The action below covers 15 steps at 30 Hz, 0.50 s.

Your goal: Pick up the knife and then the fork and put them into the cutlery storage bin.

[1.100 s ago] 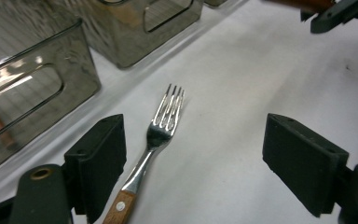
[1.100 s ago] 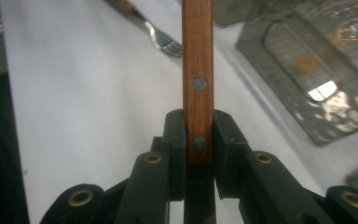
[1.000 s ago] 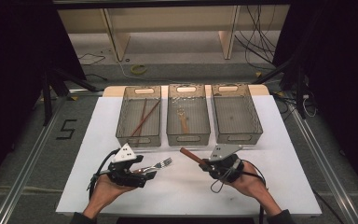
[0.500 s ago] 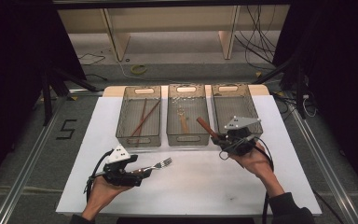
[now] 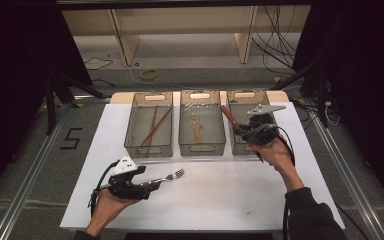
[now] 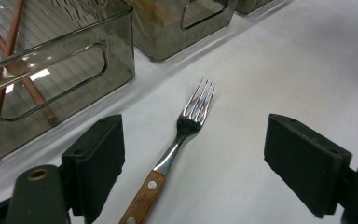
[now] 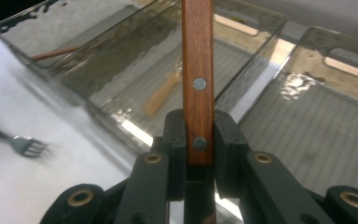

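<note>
A white counter [image 5: 220, 200] with a pale wooden strip along its far edge stands on a grey floor [image 5: 30, 165] between metal rails; a black "5" [image 5: 71, 138] is marked on the floor to the left, and cables and a coil of yellow-green cord [image 5: 148, 74] lie beyond the far edge. Three smoky clear bins sit in a row at the far side: the left bin [image 5: 149, 149] holds brown sticks, the middle bin [image 5: 202, 146] a wooden-handled utensil. The right gripper [image 5: 248, 131] hangs over the right bin [image 5: 240, 98], its fingers clamped on a wooden riveted handle [image 7: 197, 70]. The left gripper [image 5: 150, 186] rests near the front-left corner, fingers wide apart around, not touching, a fork [image 6: 186, 122] lying on the counter.
</note>
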### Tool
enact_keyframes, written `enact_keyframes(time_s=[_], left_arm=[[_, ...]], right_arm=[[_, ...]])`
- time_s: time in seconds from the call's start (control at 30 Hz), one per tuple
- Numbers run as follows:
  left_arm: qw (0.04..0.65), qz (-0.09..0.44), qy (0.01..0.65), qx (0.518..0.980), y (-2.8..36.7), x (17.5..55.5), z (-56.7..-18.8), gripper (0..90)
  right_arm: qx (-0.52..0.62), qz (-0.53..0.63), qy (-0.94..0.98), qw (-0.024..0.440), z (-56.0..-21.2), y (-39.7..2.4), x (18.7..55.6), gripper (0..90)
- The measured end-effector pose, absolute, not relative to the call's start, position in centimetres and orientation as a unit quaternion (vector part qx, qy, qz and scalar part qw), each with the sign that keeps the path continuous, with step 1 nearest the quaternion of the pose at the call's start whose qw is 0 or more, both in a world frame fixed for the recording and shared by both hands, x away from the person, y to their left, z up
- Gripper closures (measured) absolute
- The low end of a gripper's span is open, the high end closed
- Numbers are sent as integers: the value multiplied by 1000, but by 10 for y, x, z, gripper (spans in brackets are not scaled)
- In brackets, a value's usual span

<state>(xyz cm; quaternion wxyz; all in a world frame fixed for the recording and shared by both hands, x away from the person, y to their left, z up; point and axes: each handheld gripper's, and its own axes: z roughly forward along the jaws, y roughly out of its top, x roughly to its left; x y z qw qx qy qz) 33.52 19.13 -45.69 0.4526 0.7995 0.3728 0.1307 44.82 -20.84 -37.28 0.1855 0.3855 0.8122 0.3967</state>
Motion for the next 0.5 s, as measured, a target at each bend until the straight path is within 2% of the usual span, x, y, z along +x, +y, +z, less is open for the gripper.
enact_keyframes(time_s=[0.5], left_arm=[[445, 134, 375, 802, 196, 337, -457, 198]], right_arm=[[443, 374, 790, 200, -364, -219, 494, 778]])
